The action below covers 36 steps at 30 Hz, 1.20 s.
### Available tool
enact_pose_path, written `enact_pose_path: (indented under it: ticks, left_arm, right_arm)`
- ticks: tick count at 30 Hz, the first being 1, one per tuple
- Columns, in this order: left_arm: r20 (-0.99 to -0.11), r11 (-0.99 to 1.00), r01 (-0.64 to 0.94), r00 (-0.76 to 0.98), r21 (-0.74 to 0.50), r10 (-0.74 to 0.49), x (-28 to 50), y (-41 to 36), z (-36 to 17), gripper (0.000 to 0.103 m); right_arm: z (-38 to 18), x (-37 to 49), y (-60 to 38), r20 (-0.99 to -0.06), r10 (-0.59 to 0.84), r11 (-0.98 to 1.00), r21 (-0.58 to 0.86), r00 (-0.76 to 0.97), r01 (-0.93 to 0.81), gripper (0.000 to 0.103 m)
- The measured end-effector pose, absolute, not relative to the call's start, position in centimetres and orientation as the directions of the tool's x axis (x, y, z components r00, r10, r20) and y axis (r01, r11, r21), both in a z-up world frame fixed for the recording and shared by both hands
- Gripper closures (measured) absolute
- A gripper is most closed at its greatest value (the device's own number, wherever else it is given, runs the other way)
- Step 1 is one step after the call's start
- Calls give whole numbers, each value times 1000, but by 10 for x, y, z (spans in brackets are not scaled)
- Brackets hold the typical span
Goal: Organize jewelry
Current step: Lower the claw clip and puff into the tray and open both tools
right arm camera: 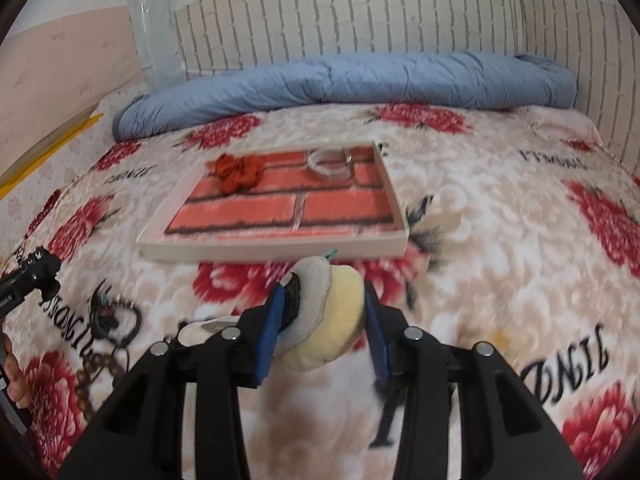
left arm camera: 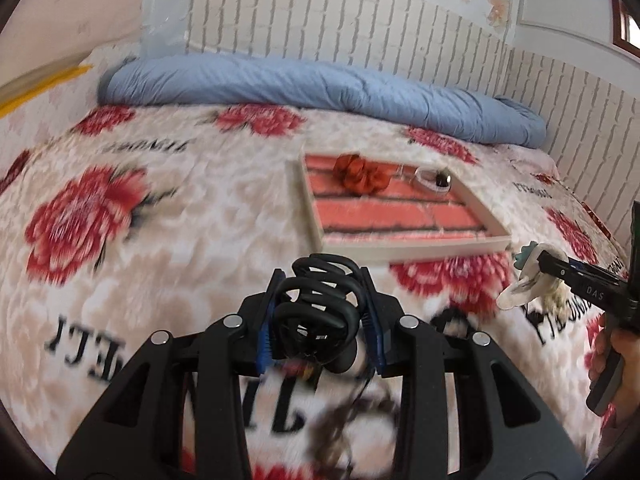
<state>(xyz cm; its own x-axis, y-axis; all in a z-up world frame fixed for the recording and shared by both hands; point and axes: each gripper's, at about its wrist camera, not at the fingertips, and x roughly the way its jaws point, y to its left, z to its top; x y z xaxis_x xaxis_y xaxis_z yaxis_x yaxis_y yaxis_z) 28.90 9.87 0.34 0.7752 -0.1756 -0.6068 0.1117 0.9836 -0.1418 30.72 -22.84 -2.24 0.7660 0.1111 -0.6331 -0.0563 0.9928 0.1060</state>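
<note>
Two grippers, each carrying one accessory above the bed in front of the tray.

Left gripper (left arm camera: pixel 322 312) is clamping a black coiled spiral hair tie (left arm camera: pixel 318 300) between its blue pads, jaws drawn in to the coil's width; right gripper (right arm camera: pixel 322 320) is squeezing a soft cream-and-yellow plush hair clip (right arm camera: pixel 324 316), its jaws closed down on the padding. Shallow white tray with red brick-patterned floor (right arm camera: pixel 276 250) is lying just beyond both, on a cream fleece blanket printed with red flowers (right arm camera: pixel 480 220). Inside the tray, a rust-red fabric scrunchie (right arm camera: pixel 236 172) is sitting at the far left and a clear bangle (right arm camera: pixel 330 162) at the far right. Brown beaded strand (right arm camera: pixel 94 364) and black cords are lying on the blanket left of the right gripper. Rolled blue quilt (right arm camera: pixel 340 80) is lining the white brick-patterned wall (right arm camera: pixel 340 12).
</note>
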Motion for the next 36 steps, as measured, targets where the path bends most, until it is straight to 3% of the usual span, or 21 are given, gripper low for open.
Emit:
enact_pose_path:
  ticks: [13,24,36]
  left_arm:
    - [-635,976,119,743,-182,-209,420,39,0,68]
    - [-714,982,108,674,-156,-188,516,3,-40,68]
    - [-770,985,106,614,-139,-174,551,-3,-67,68]
  right_arm:
    - [-3,409,-248,-588,85,994,106,804,-27,64]
    - [-39,492,-240,-645,66,995,103,762,1,64]
    - [-69,528,-233,-690,26,999,45,723,6,64]
